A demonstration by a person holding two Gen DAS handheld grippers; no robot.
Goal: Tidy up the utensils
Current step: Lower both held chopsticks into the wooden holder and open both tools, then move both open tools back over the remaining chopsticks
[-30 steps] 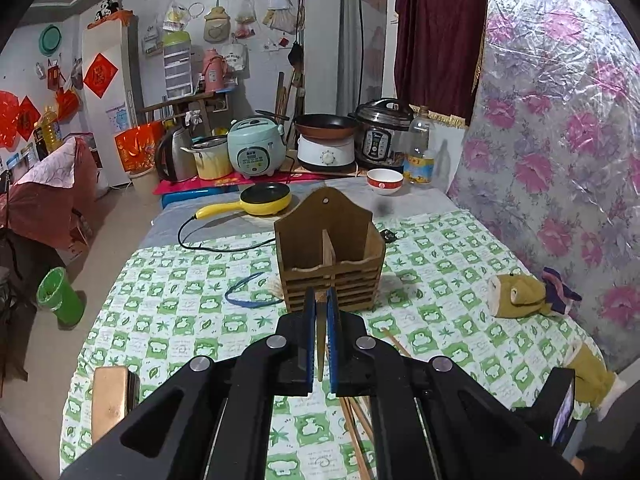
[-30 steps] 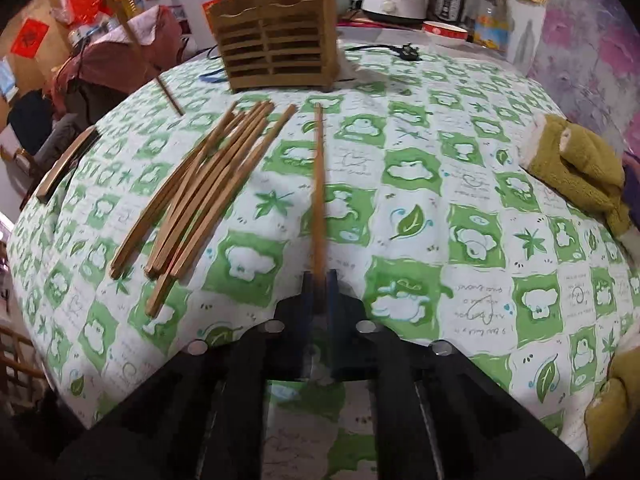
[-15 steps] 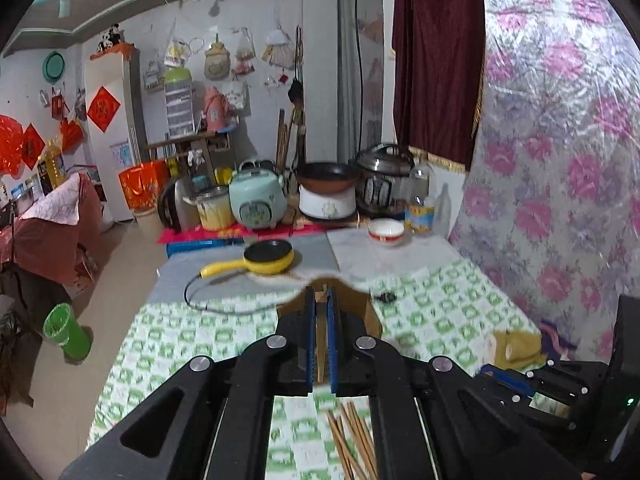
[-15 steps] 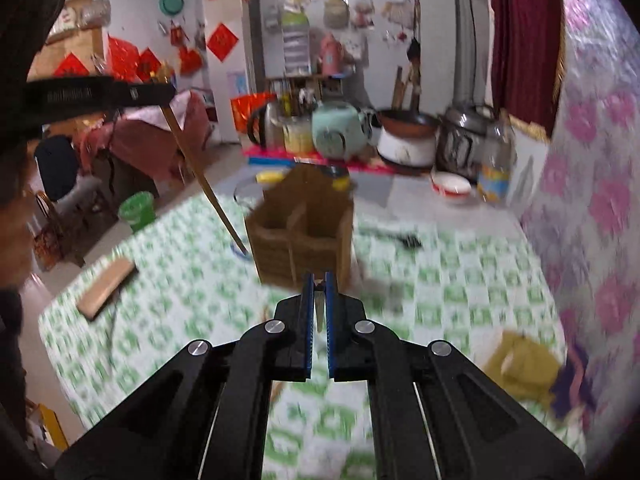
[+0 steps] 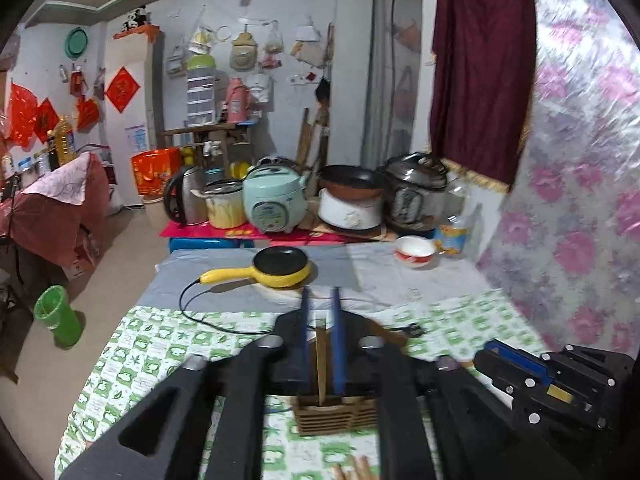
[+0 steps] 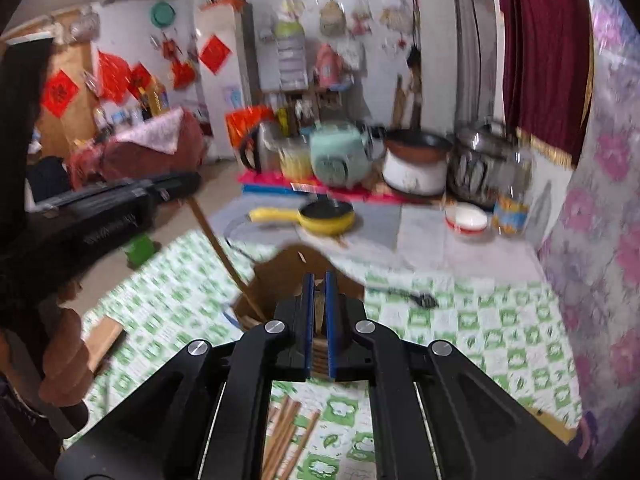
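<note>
Wooden and slatted, the brown utensil holder box (image 5: pixel 336 416) stands on the green-and-white checked tablecloth (image 5: pixel 160 344), directly below your left gripper (image 5: pixel 320 344). That gripper's blue pads (image 5: pixel 305 340) appear parted, and a thin wooden chopstick (image 5: pixel 321 364) stands loose between them, its tip down in the holder. Your right gripper (image 6: pixel 319 320) is clenched on a second chopstick above the holder's near edge. More loose brown chopsticks (image 6: pixel 286 432) lie on the cloth, nearer you. They look light, stiff and smooth, so pinch each near its thicker end and keep it upright.
</note>
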